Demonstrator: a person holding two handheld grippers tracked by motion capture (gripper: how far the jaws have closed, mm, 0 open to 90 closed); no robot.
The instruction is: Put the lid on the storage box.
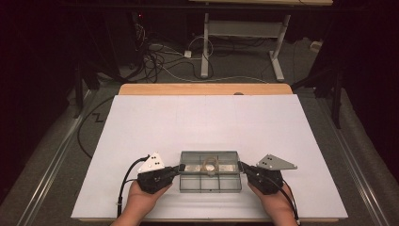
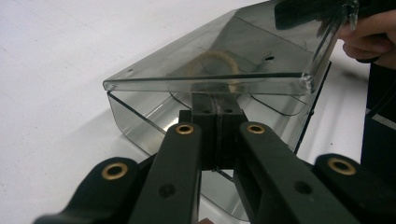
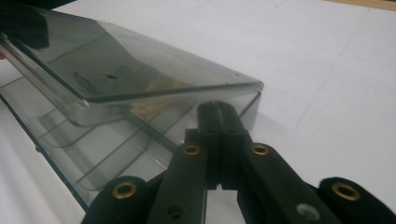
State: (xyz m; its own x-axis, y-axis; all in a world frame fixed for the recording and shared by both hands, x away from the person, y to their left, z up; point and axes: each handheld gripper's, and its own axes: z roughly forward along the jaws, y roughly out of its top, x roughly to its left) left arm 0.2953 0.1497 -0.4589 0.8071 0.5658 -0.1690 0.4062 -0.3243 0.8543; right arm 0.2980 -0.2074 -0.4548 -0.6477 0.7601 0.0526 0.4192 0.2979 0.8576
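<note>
A clear grey compartment box (image 1: 210,182) lies near the front edge of the white board, with a tan ring (image 1: 210,165) inside. Its lid (image 2: 271,37) is tilted up off the base (image 2: 135,116). My left gripper (image 1: 179,168) is at the box's left end, jaws shut, and its tips (image 2: 217,100) sit just under the lid's rim. At the right end, my right gripper (image 1: 241,165) is also shut, with its tips (image 3: 218,109) in the gap between the lid (image 3: 140,60) and the base (image 3: 93,154). Nothing is pinched between either pair of jaws.
The white board (image 1: 202,122) covers a wooden table whose far edge (image 1: 204,88) shows beyond it. Cables (image 1: 160,61) and a desk frame (image 1: 244,42) stand on the floor behind. A cable (image 1: 123,183) trails from my left gripper over the board.
</note>
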